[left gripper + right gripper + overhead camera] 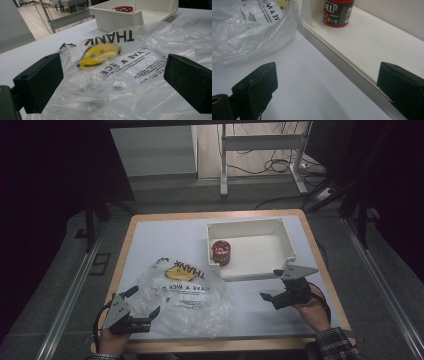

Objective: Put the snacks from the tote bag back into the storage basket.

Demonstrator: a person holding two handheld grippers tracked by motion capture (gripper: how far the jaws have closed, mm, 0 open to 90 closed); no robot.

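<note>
A crumpled clear plastic bag [186, 296] with a yellow smiley face and "THANK" print lies on the white table [165, 235], front left. My left gripper [145, 302] stands open at the bag's near-left edge; in the left gripper view the bag [120, 70] lies between and beyond the jaws. A red candy tub [220, 252] stands upright in the near-left corner of a white tray [287, 237]. My right gripper [271, 283] is open just in front of the tray's near wall, nothing between its jaws. The right gripper view has the tub [338, 12] and the tray [372, 37].
The table has a wooden rim [320, 270]. Bare tabletop lies between the bag and the right gripper. Beyond the table stand a metal frame [260, 142] and floor cables [280, 167]. Dark curtains flank both sides.
</note>
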